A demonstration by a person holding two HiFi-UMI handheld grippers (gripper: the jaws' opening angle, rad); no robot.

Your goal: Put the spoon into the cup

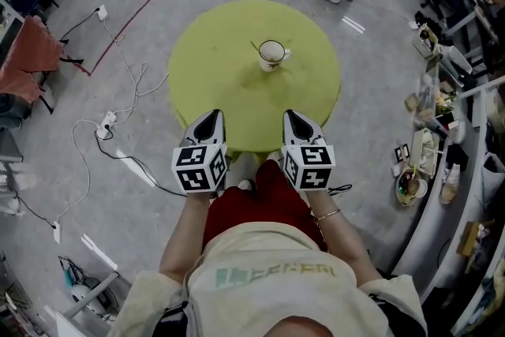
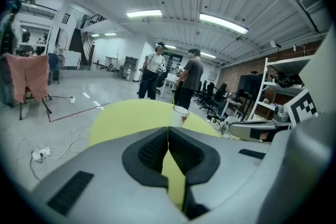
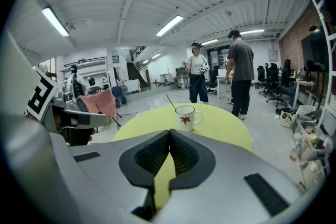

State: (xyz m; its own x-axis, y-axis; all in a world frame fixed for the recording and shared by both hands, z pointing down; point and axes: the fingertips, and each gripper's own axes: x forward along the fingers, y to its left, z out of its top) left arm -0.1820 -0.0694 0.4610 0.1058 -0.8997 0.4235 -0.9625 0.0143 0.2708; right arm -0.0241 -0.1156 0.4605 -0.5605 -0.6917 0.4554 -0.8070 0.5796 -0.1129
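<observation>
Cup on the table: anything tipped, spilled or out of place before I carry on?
Nothing stands out. The cup stands upright on the round table with the spoon leaning inside it, and no spill shows. The left claw and right claw are both shut and empty, over the table's near edge.

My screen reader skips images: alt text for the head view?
White mug holding a thin spoon on a round yellow-green table; left tool and right tool, both shut and empty, hover at its near edge.
</observation>
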